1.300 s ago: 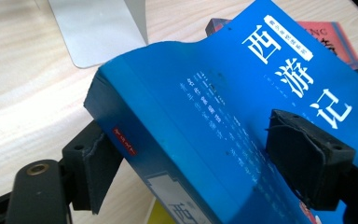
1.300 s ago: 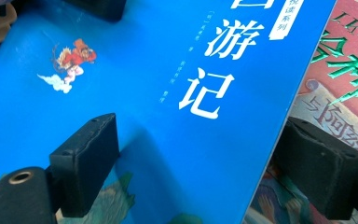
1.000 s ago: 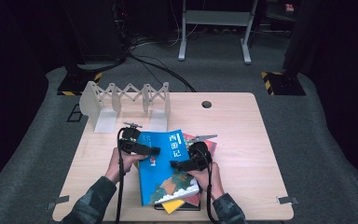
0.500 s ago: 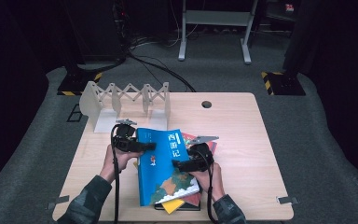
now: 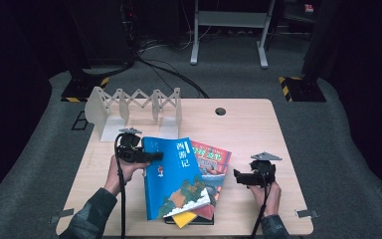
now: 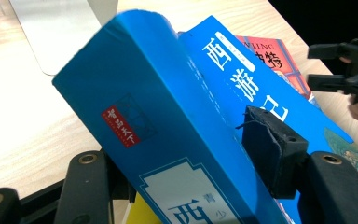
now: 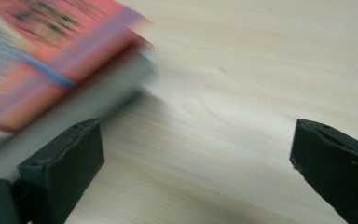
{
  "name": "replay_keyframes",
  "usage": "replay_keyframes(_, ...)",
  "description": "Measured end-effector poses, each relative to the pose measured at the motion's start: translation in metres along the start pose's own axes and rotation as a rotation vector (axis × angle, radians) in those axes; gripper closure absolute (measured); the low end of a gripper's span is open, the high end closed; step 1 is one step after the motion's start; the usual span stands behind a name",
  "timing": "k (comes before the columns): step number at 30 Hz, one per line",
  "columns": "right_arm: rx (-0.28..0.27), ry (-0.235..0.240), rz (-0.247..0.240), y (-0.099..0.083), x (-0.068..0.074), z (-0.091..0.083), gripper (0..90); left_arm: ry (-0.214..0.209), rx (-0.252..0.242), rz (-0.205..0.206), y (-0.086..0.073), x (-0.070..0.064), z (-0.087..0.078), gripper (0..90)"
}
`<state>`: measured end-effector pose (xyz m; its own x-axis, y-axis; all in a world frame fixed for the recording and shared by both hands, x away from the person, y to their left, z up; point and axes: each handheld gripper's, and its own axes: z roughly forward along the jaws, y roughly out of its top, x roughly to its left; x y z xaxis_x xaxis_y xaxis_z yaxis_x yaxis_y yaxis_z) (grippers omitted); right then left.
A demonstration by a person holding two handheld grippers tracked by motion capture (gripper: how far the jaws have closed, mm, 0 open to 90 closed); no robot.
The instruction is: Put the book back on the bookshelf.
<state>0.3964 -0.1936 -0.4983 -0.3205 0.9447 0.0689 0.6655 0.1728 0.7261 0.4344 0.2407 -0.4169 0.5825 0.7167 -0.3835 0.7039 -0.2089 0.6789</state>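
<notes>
A thick blue book lies tilted on top of a red book in the middle of the table. My left gripper is shut on the blue book's spine edge at its upper left. In the left gripper view the blue book stands raised on edge between the jaws, one pad pressed on its cover, the red book behind it. My right gripper stands open on the bare table right of the stack. In its own view the right gripper holds nothing, with the blurred red book at upper left.
A white accordion-style book rack stands at the table's back left, just behind the blue book. A yellow corner and a dark book stick out under the stack near the front edge. A cable hole sits at the back.
My right gripper has come off the books and moved right onto the bare table, jaws open. The left gripper has kept hold of the blue book and shifted slightly left.
</notes>
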Motion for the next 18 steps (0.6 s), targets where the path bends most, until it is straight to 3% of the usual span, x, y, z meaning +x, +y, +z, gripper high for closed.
replay_keyframes(6, 0.002, -0.046, 0.033, -0.024, -0.026, 0.014, 1.9, -0.008, 0.016, -0.006, 0.001, 0.002, 0.000, 41.3)
replay_keyframes(9, -0.039, -0.041, 0.025, -0.024, -0.028, 0.012, 6.7, -0.015, 0.013, -0.031, 0.002, 0.002, 0.000, 42.5)
replay_keyframes(11, -0.022, -0.042, 0.032, -0.024, -0.029, 0.015, 6.7, -0.033, 0.008, -0.053, 0.002, 0.003, -0.002, 44.5)
replay_keyframes(18, -0.018, -0.066, -0.021, -0.025, -0.024, 0.016, 9.6, -0.064, -0.031, -0.076, 0.009, -0.004, -0.011, 50.8)
